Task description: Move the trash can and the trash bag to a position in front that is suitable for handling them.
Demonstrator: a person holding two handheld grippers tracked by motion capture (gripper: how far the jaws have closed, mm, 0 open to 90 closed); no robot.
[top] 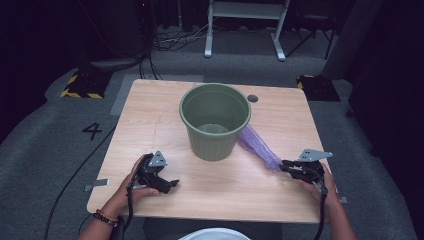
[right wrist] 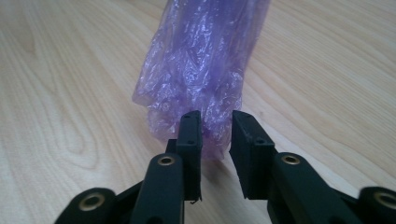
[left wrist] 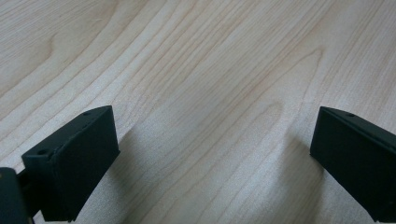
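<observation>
On wooden table (top: 150, 120): green plastic bucket (top: 215, 122) stood upright, centre, toward far edge. Purple plastic bag (top: 260, 147), bunched into a long strip, lay flat on tabletop from bucket's right side out toward near-right, its far end touching or tucked behind the bucket wall, cannot tell which.

At bag's near end: right gripper (top: 286, 166), held in right hand (top: 320, 185), pointed along the strip. Right gripper view: jaws narrowed to a small gap with bag (right wrist: 201, 70) tip bunched between them; left pad looked in contact with the film, right pad with a sliver of gap. Firm pinch not confirmed, so read as not yet clamped.

Near-left of table: left gripper (top: 171, 184) in left hand (top: 132, 187), low over bare wood, well apart from bucket and bag. Left gripper view: jaws spread wide, nothing between them except table grain (left wrist: 201, 93).
</observation>
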